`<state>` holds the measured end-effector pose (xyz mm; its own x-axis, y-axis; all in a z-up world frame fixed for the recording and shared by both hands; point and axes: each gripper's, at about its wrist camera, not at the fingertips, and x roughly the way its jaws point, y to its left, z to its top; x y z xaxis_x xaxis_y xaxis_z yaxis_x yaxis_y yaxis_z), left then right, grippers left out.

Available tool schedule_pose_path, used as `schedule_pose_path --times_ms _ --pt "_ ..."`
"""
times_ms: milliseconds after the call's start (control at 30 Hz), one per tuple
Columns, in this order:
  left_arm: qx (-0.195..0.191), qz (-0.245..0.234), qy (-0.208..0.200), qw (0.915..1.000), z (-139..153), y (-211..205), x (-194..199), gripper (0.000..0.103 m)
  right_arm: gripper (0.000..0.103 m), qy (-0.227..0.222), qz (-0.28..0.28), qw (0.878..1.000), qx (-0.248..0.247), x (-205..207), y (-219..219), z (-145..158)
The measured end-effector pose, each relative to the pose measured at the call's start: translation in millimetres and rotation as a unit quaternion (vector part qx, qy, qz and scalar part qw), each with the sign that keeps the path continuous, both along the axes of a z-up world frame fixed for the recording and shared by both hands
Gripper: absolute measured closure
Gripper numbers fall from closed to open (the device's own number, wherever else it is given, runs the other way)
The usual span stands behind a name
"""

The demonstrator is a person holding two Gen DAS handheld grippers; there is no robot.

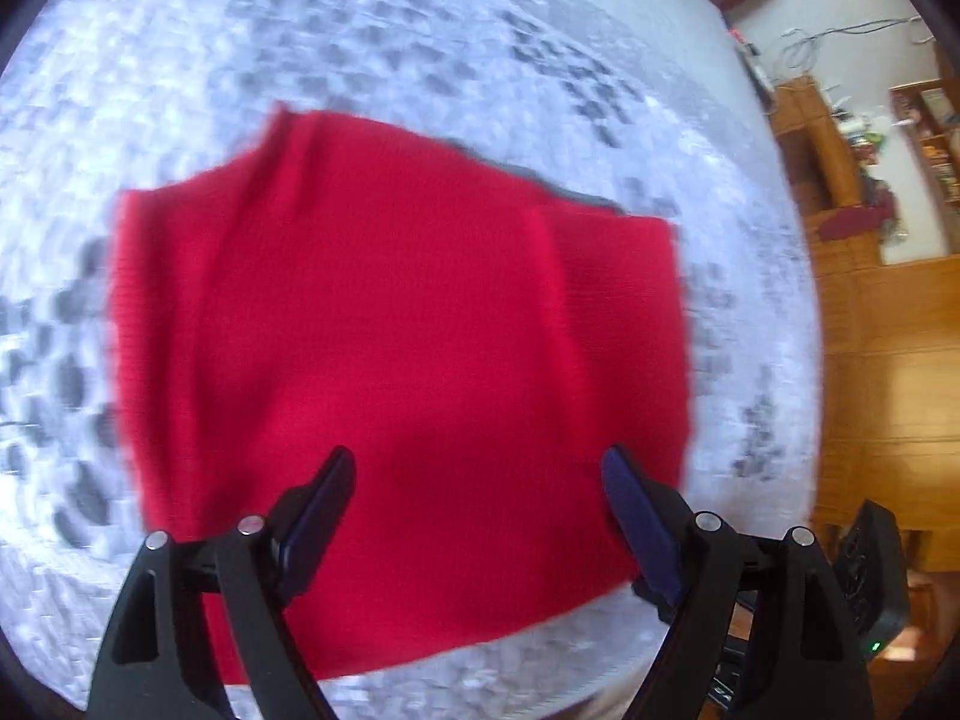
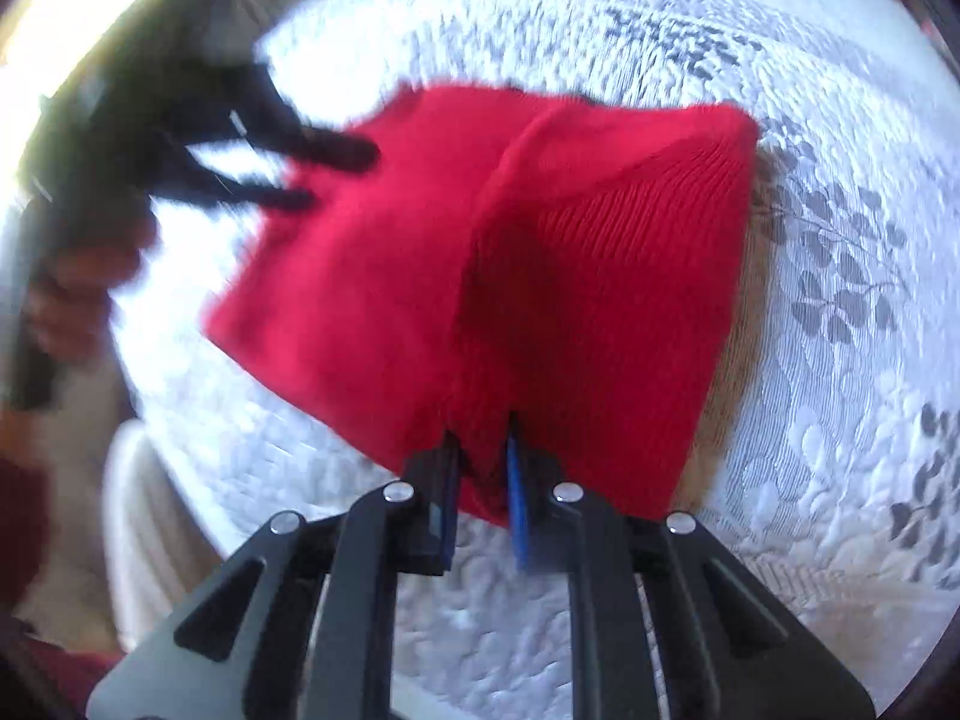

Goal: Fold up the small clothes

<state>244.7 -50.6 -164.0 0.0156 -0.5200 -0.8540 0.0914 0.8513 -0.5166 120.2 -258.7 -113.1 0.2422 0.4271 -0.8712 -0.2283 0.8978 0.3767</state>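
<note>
The right gripper (image 2: 483,450) pinches the red garment's (image 2: 480,252) near edge between closed fingers, while the left gripper (image 1: 477,468) hangs open-fingered above it.

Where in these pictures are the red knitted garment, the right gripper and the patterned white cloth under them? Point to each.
red knitted garment (image 1: 390,324): left wrist view, middle of its flat front.
right gripper (image 2: 483,438): right wrist view, between its fingertips, pinching the garment's edge.
patterned white cloth (image 2: 840,276): right wrist view, leaf-print area.

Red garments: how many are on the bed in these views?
1. The red knit lies mid-bed on the white patterned cover; the right claw is shut on its near edge. A brownish edge peeks from underneath, possibly another piece.
</note>
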Motion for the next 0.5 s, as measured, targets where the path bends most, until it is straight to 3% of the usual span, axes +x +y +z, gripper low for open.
schedule_pose_path --times_ms 167,267,400,500 --pt "-0.052 -0.004 0.045 0.9976 -16.9 -36.0 10.7 0.019 0.091 -0.014 -0.026 0.999 0.041 4.9 -22.9 24.0" --pt "-0.105 0.018 0.087 0.9905 -31.0 -51.5 20.6 0.020 0.091 -0.016 -0.024 0.999 0.044 5.1 -25.8 26.5" --pt "-0.131 0.023 0.101 0.9860 -38.1 -71.4 33.4 0.022 0.091 -0.029 -0.022 0.998 0.055 1.0 -30.0 31.1" --pt "-0.151 0.030 0.117 0.9811 -43.3 -82.6 41.2 0.034 0.091 -0.034 -0.025 0.997 0.063 -2.1 -36.9 33.8"
